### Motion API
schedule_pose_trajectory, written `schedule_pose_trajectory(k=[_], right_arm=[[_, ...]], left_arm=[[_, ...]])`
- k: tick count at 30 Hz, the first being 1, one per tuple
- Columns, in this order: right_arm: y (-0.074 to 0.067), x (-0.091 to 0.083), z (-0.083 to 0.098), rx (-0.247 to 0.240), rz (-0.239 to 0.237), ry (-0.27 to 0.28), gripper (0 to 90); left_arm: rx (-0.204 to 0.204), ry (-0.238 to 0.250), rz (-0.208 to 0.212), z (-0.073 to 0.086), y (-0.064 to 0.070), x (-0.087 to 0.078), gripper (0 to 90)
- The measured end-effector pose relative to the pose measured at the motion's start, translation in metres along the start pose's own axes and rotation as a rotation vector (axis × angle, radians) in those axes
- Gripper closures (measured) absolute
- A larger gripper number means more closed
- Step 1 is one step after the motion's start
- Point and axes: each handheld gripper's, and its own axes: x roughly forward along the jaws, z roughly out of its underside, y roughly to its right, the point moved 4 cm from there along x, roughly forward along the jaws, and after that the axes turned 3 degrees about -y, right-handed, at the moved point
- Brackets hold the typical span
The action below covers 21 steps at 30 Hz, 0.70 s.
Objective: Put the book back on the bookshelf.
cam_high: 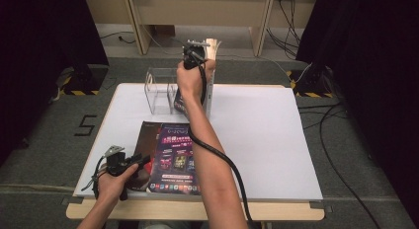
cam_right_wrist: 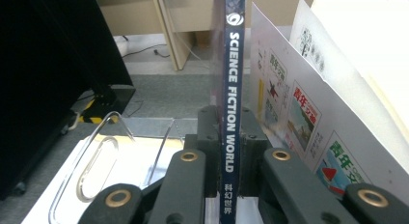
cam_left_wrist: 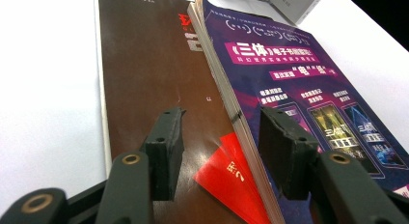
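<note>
At the far edge of the white table (cam_high: 267,140) stands a clear plastic rack (cam_high: 159,93) with upright dividers, and the right tool (cam_right_wrist: 227,151) is raised over it, clamped on the spine of a thin magazine (cam_right_wrist: 230,89) held upright. Its jaws have just been closing, and both pads press flat against that spine. The spine is dark blue with white lettering that reads SCIENCE FICTION WORLD. Just beside it on one side stands another magazine with a pale cover (cam_right_wrist: 294,103) showing small coloured pictures, and past that a block of cream pages (cam_right_wrist: 366,45); on the other side the clear curved divider (cam_right_wrist: 96,156) leaves a free slot. Nearer the person, a brown-covered magazine (cam_left_wrist: 144,69) lies flat, and a purple-covered magazine (cam_left_wrist: 289,74) overlaps its edge. The left tool (cam_left_wrist: 219,137) hovers low over these two, its jaws half spread and gripping nothing.
</note>
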Motion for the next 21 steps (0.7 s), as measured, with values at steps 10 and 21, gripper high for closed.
schedule_pose_trajectory(k=[10,21], right_arm=[[0.005,-0.007,-0.002,0.036,-0.035,0.045,84.2],[-0.008,-0.013,-0.009,0.002,-0.047,0.199,84.3]], left_arm=[[0.000,-0.001,0.002,0.000,-0.001,0.000,50.9],[-0.005,0.004,0.001,-0.001,-0.002,-0.001,50.9]])
